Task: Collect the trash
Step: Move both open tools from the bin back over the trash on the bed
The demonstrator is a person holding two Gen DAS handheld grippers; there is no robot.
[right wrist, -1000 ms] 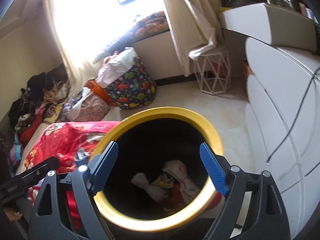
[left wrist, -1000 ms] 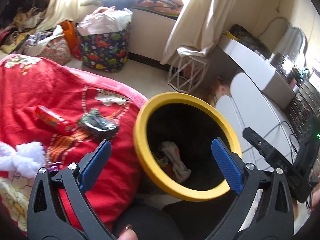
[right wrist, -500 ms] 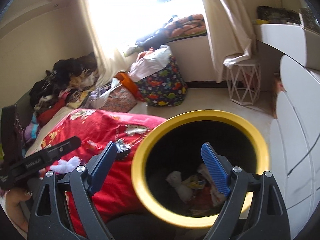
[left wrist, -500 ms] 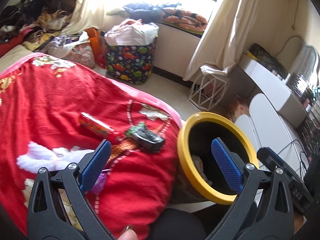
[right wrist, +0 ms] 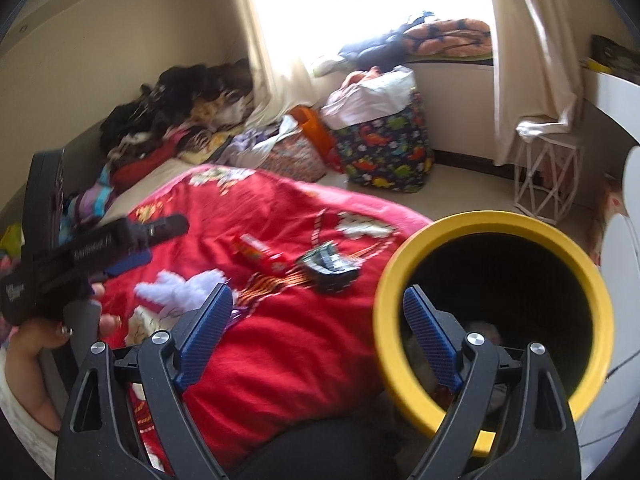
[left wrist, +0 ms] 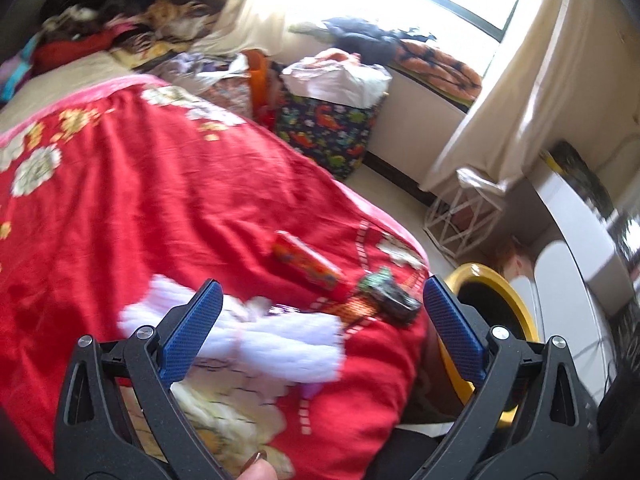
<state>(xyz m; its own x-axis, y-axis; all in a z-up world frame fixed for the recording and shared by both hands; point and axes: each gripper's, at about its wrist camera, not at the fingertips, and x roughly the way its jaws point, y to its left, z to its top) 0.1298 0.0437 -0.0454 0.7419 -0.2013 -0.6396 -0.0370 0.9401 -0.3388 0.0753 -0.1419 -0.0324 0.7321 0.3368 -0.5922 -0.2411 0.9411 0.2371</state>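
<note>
A yellow-rimmed black bin [right wrist: 496, 312] stands beside the bed with trash inside; its rim also shows in the left wrist view [left wrist: 492, 296]. On the red blanket [left wrist: 160, 200] lie a red wrapper [left wrist: 306, 266], a dark crumpled wrapper [left wrist: 388, 300] and a white fluffy piece [left wrist: 280, 340]. They also show in the right wrist view: red wrapper [right wrist: 260, 258], dark wrapper [right wrist: 328, 268], white piece [right wrist: 180, 292]. My left gripper [left wrist: 320, 332] is open and empty above the white piece. My right gripper [right wrist: 320, 336] is open and empty, between blanket and bin.
A dinosaur-print bag [right wrist: 384, 152] of stuff stands on the floor by the window. A white wire stool [right wrist: 548, 176] and a white desk [left wrist: 576, 232] are at the right. Clothes [right wrist: 176, 108] are piled at the bed's far end.
Both grippers have swung left, away from the bin and over the red blanket. The bin has slid to the right in both views. Both stay open and empty.
</note>
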